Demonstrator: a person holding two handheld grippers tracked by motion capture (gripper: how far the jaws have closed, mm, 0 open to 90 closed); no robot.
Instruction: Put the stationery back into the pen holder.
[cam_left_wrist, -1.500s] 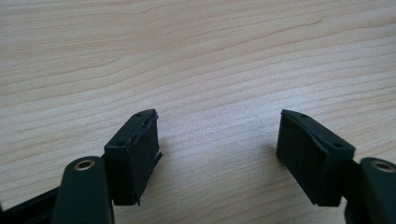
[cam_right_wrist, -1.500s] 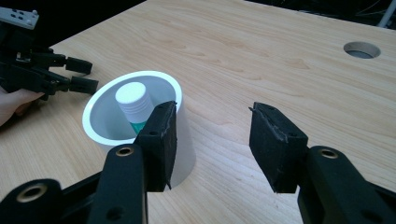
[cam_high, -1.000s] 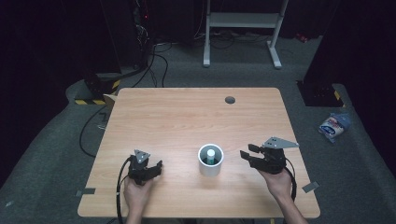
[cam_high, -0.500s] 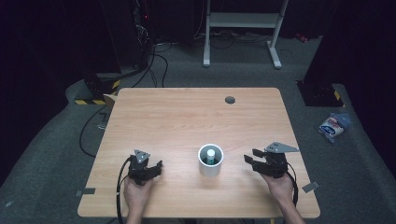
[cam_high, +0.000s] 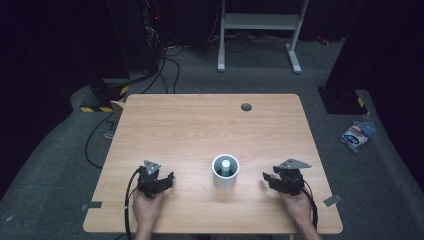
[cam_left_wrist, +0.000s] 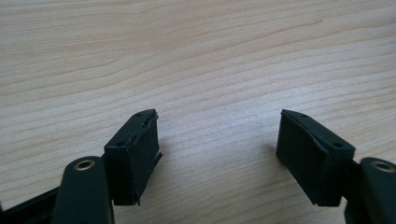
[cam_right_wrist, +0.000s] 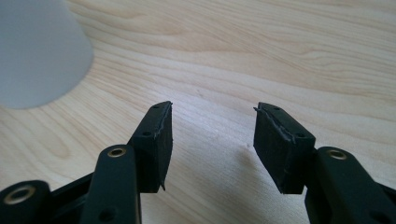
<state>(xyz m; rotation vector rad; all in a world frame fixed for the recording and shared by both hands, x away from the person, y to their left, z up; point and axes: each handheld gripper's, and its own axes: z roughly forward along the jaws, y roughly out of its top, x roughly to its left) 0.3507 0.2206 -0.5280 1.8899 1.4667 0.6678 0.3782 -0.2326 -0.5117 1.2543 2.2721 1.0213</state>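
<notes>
A wooden bench (cam_high: 200, 130) stands on grey carpet in a dark room. A white cup (cam_high: 225, 171) sits near-centre between both grippers. Left gripper (cam_high: 167, 179) fingers spread, empty; right gripper (cam_high: 267, 177) fingers have just been opening, empty.

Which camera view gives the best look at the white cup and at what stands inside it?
The high view: it looks down into the white cup and shows a small bottle with a white cap inside. The right gripper view gives just a blurred part of the cup's outer wall, at the upper left. The left gripper view looks at bare table.
</notes>
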